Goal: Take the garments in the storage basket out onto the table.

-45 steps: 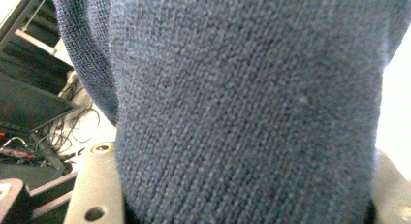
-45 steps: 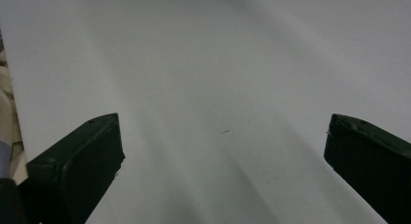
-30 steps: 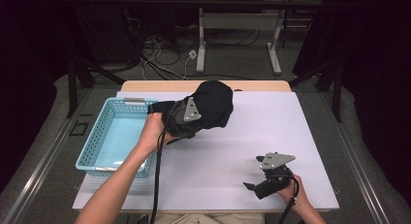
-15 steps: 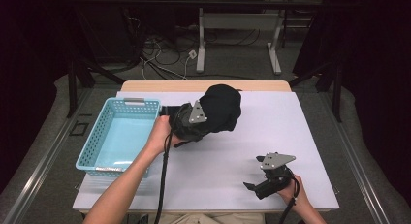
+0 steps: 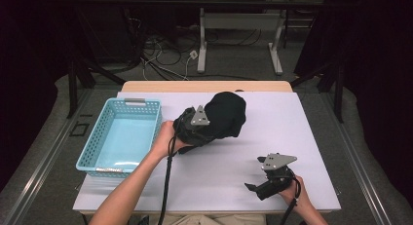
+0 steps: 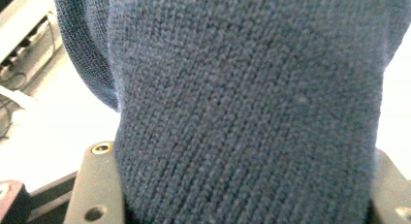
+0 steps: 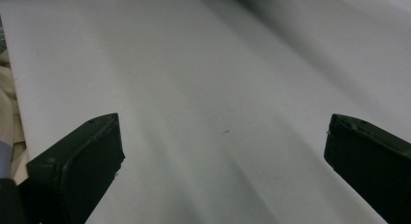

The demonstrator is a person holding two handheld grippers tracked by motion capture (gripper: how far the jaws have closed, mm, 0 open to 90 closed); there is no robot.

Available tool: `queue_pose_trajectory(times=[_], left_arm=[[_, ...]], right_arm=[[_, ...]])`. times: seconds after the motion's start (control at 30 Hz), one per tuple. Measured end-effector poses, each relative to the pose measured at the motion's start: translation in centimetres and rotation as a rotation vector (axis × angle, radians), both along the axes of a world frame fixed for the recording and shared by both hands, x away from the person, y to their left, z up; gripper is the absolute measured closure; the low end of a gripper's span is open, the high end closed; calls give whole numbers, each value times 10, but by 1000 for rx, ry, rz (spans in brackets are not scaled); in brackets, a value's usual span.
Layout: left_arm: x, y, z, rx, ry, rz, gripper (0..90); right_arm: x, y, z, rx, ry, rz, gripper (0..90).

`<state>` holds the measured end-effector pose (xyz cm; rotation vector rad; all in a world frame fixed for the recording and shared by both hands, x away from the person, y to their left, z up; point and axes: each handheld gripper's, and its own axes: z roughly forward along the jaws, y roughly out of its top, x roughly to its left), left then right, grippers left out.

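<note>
Lowered and carried rightward from the basket's edge over the preceding second, the left gripper (image 5: pixel 207 132) had brought the dark knitted garment (image 5: pixel 225 114) down toward the middle of the white table cover (image 5: pixel 272 137), well clear of the blue basket (image 5: pixel 92 147), which appeared empty; the right gripper (image 5: pixel 265 186) had kept its place near the table's front edge, jaws spread wide over bare cover with nothing between them. At this moment the left gripper's jaws were clamped on a thick fold of the garment, the bundle bulging beyond the tool toward the far side; whether its underside already touched the cover could not be told from above, the dark cloth merging with its shadow. The step in hand seemed to be setting the garment down on open table; done well, that would mean easing the bundle down until its weight rested fully on the cover before loosening the grip, so that no loop of knit snagged on a jaw. From above, the garment read as plain black and shapeless; the left gripper view (image 6: pixel 242 103) revealed it as navy ribbed knit, pressed between the metal jaw plates; the right gripper view (image 7: pixel 223 132) showed the spread black jaws that the high camera rendered small.
</note>
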<state>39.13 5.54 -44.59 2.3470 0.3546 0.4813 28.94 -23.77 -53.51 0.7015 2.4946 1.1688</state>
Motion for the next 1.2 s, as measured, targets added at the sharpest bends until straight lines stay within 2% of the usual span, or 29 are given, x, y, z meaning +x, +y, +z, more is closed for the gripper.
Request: queue_pose_trajectory(times=[0.37, 0.4, 0.7, 1.2], left_arm=[[6, -9, -24, 21, 64, -20, 388], [8, -10, -25, 36, 69, -26, 388], [17, -16, -46, 64, 132, -21, 386], [23, -24, -62, 91, 170, -8, 378]], right_arm=[[-1, 0, 0, 0, 2, 0, 0], [-1, 0, 1, 0, 2, 1, 0], [-1, 0, 0, 2, 7, -3, 0], [0, 0, 1, -8, 4, -2, 0]])
